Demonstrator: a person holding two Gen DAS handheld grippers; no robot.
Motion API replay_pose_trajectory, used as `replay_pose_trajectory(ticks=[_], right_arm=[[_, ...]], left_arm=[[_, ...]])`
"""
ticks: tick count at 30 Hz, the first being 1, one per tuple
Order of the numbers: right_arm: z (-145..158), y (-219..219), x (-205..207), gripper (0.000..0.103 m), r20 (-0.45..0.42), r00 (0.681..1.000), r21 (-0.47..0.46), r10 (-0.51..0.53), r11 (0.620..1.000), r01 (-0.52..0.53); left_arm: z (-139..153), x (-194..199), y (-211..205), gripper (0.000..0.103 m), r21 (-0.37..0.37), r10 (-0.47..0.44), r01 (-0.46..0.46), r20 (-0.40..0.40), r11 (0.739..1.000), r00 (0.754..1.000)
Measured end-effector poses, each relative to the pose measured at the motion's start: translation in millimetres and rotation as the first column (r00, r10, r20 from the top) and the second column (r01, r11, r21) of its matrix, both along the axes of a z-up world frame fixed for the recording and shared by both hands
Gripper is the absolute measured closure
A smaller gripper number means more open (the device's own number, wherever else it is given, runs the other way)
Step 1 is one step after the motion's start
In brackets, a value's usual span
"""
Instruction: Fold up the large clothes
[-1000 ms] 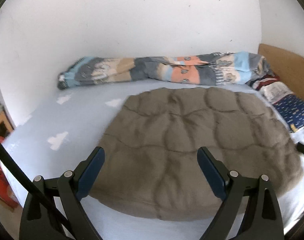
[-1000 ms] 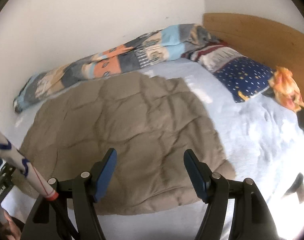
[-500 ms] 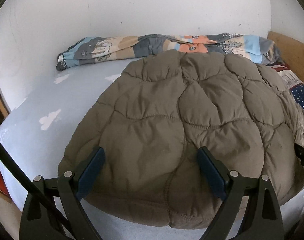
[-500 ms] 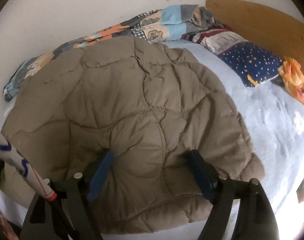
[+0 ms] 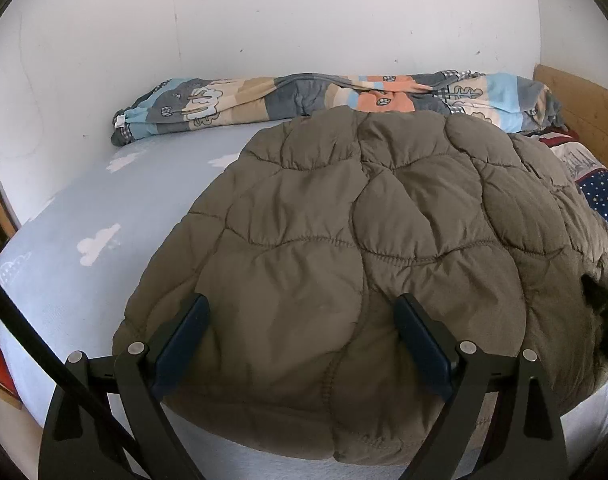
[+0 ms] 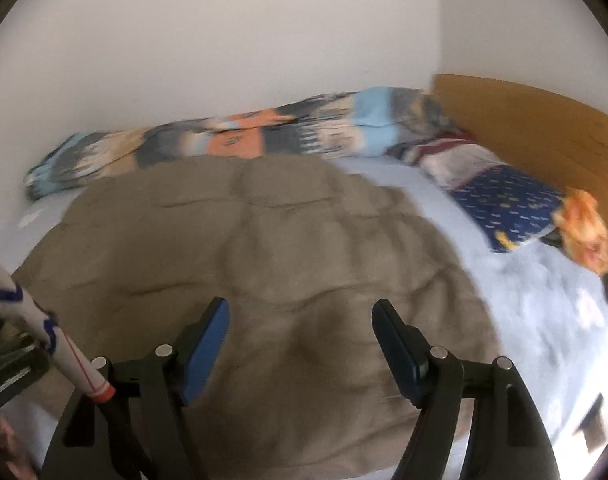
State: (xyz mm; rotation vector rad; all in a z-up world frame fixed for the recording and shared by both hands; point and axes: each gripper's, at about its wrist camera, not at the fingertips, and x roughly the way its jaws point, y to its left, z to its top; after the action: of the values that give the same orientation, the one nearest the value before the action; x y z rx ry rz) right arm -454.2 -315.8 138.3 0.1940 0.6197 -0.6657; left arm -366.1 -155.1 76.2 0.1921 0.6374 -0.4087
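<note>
Quilted brown jacket (image 5: 368, 248) spread flat over the near half of the bed (image 5: 104, 208), puffy stitched panels up, near hem hanging at the mattress edge. Left to right, in the left wrist view: a wooden frame corner and something red at the far left edge, then pale blue sheet printed with white clouds (image 5: 98, 242), then the jacket filling the middle and right. Beyond it, against the white wall (image 5: 264, 20) — a rolled patterned duvet (image 5: 304, 96) in blue, grey, beige and orange, touching the jacket's far edge. At far right, a navy star-print pillow (image 5: 606, 196) and the wooden headboard (image 5: 584, 108).

Left claw (image 5: 302, 340) spread wide, blue pads apart, low over the jacket's near hem; fabric bulging between the pads, whether touching them cannot be told — not clamped.

Right wrist view, blurred: a white stick with blue marks and an orange tip (image 6: 44, 344) at far left, the jacket (image 6: 264, 248) across the centre, bare sheet to its right, then the pillow (image 6: 508, 204) and an orange crumpled item (image 6: 584, 228) by the headboard (image 6: 524, 120). Right claw (image 6: 300, 344) closing, pads apart, above the jacket's near portion, nothing gripped.
</note>
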Motion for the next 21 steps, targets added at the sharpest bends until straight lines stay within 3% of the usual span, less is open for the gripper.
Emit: replay_pose_trajectory(ticks=[3,6,12,21], right_arm=[[-12.4,-2.0,11.0,0.025,-0.057,0.998,0.027,0.013,1.0,-0.011],[-12.2,-8.1,8.9,0.024,-0.039,0.999,0.063,0.009,0.998,-0.006],[-8.6,1.4,2.0,0.024,-0.038,0.999,0.035,0.004,0.999,-0.003],[25.6,21.4,-31.0,0.023,0.035,0.999,0.0,0.001,1.0,-0.001]], left_arm=[[0.4,0.1,-0.7,0.01,0.002,0.001,-0.001,-0.003,1.0,1.0],[0.2,0.2,-0.3,0.01,0.003,-0.001,0.001,-0.001,1.0,1.0],[0.8,-4.1,-0.9,0.01,0.019,-0.001,0.0,0.013,1.0,1.0],[14.2,-36.6,3.2,0.01,0.034,-0.047,0.045,0.073,0.998,0.996]])
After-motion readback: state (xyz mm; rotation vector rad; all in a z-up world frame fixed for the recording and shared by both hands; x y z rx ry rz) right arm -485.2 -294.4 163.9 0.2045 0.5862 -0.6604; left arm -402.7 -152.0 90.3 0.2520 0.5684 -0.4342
